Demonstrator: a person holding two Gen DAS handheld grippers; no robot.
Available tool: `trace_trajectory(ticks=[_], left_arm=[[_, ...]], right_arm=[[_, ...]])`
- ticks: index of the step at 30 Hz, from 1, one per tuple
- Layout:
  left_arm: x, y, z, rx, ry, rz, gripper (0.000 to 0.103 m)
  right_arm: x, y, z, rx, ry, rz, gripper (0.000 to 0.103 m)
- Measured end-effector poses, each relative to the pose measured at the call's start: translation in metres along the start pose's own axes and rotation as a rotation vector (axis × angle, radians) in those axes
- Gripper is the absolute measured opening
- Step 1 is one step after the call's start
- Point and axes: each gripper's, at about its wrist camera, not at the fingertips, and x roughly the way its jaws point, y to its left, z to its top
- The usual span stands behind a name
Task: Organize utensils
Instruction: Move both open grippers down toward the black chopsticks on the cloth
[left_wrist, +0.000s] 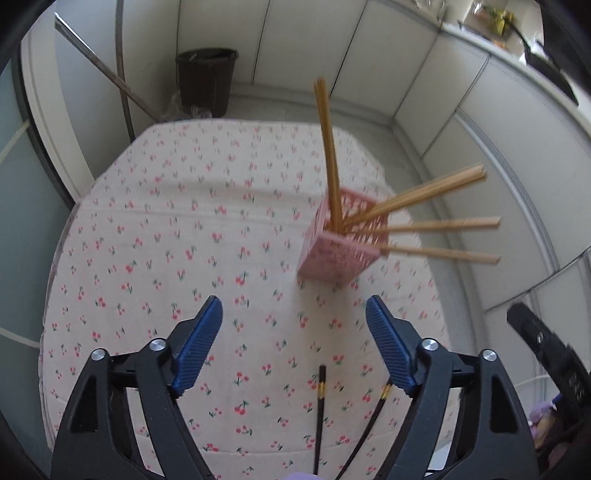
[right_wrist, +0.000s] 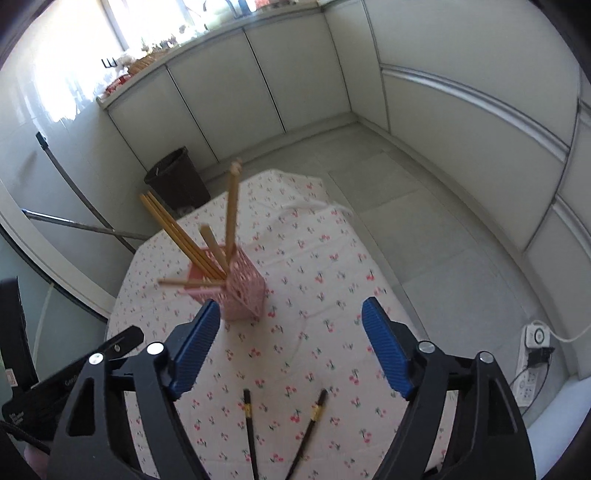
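On cherry-print tablecloth (left_wrist: 166, 229), pink holder (left_wrist: 338, 254) — wooden chopsticks (left_wrist: 328, 147) inside, both tongs (left_wrist: 293, 347) (right_wrist: 290, 347) spread, empty.

Legible text: none is being made out with certainty.
Black device (right_wrist: 48, 391), right wrist view: small white lettering is being shown, too blurred to be read.

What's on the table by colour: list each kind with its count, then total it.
Black chopsticks: 2, lying flat
Wooden chopsticks: 6 as far as the blur shows, standing in the pink holder
Pink holder: 1
Total: 9
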Motion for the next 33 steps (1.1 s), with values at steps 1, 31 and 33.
trace_trajectory(ticks=[1,31,33], left_arm=[[0.007,-0.001,-0.005,0.008,0.018,0.019,0.085],[0.112,-0.055,-0.095,0.192,0.324,0.104,0.073],[0.110,-0.060,-0.099,0.217,0.291,0.113,0.062]], right_arm=[[0.005,-0.008,-0.009,0.016,0.043,-0.007,0.086],[0.027,-0.087,-0.125,0.226,0.418,-0.075,0.096],[0.027,-0.088,-0.125,0.232,0.416,-0.072,0.096]])
